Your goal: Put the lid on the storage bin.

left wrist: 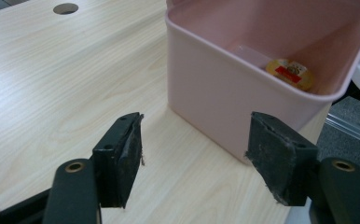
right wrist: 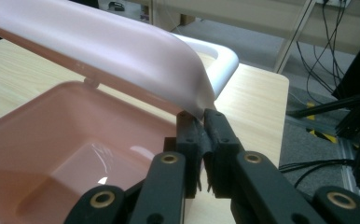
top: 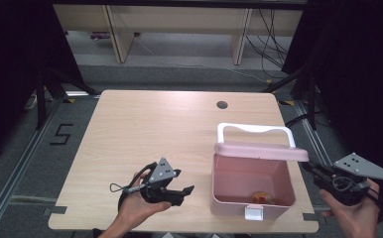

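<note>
Pink box [top: 251, 186] sits on the desk's [top: 145, 134] near-right part, front edge close to the desk edge. Its lid [top: 261, 150] is up, roughly level over the back of the box, white handle [top: 255, 130] behind it. Right gripper [right wrist: 201, 128] has its fingers [right wrist: 187, 135] clenched on the lid's right corner, so it's holding the lid. Inside, on the box floor near the front: one small round yellow item w/ a red label [left wrist: 291, 72]. Left gripper [top: 179, 191] is just left of the box, fingers [left wrist: 122, 156] released, nothing between them, not touching the box.

Progress, my read: item looks already dropped in; left is shutting the lid and prob. fastening the white latch [top: 254, 213] at the front.

Count: 1 box, 1 lid, 1 handle, 1 latch, 1 item inside, 2 grippers, 1 desk w/ 1 cable hole [top: 222, 104].
</note>
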Tool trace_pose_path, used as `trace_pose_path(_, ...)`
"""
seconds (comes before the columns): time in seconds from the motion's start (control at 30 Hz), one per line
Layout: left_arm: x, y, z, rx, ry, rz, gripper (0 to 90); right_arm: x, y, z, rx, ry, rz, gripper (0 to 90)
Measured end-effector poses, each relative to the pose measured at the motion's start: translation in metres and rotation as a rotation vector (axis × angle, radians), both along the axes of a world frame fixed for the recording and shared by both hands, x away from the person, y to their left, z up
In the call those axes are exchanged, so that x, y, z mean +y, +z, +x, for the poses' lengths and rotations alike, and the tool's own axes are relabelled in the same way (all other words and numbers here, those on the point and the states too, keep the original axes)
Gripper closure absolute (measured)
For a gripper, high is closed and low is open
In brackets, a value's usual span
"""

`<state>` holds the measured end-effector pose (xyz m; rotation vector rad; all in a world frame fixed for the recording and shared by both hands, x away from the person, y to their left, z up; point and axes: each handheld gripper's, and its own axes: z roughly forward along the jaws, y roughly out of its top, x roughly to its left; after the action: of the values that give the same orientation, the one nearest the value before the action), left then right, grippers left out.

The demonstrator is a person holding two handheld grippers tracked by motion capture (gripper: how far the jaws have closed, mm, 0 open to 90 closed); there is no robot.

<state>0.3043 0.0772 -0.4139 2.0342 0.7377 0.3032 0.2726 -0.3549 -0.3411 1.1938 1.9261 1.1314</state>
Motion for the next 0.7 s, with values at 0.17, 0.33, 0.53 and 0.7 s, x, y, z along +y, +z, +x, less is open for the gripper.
trace_pose_path(0.17,0.016,-0.006,-0.011,0.003,0.001,-0.015,33.5,-0.002,-0.004,-0.005,-0.009,0.014,-0.013,83.6)
trace_pose_path(0.33,0.029,-0.016,-0.022,0.016,0.001,-0.005,30.2,-0.001,-0.012,-0.012,0.007,0.014,0.0,81.4)
trace_pose_path(0.53,0.043,-0.028,-0.031,0.027,0.018,0.029,27.8,-0.002,-0.021,-0.017,0.029,0.031,0.022,79.0)
trace_pose_path(0.7,0.05,-0.035,-0.034,0.042,0.016,0.032,26.7,-0.002,-0.027,-0.019,0.056,0.023,0.042,77.1)
